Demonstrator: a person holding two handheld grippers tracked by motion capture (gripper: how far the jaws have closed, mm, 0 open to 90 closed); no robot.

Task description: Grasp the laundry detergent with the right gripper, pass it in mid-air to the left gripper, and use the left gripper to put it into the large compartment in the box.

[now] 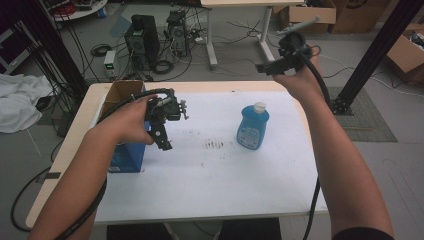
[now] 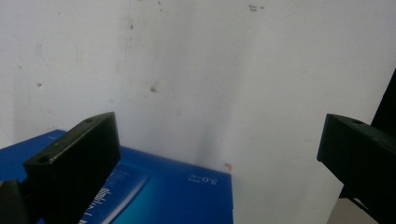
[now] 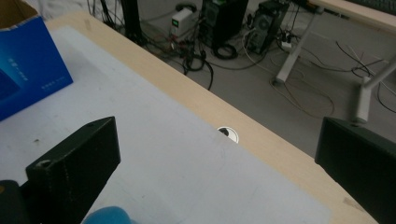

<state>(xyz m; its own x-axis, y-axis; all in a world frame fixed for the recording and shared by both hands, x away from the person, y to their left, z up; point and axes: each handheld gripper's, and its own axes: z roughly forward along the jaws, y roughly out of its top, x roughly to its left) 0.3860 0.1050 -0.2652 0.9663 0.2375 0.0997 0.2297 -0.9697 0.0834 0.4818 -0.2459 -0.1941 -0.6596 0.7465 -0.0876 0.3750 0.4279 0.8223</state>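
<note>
High view: a blue bottle (image 1: 252, 127) with a white cap stands upright on the white sheet, right of centre on the desk (image 1: 70, 135). An open blue box (image 1: 125, 150) sits at the left edge. The left tool (image 1: 167, 120) hangs just beside the box; the right tool (image 1: 280, 62) is raised beyond the bottle.

Left gripper view: jaws spread, empty, over the box's corner.

Right gripper view: jaws spread, empty; bottle top (image 3: 108, 216) below.

Judgement: the bottle looks like smooth plastic, likely slippery and liquid-heavy; grip the body mid-height.

blue box (image 2: 177, 196) with small white print, too blurred to read, bottle (image 1: 252, 127) label illegible
</note>
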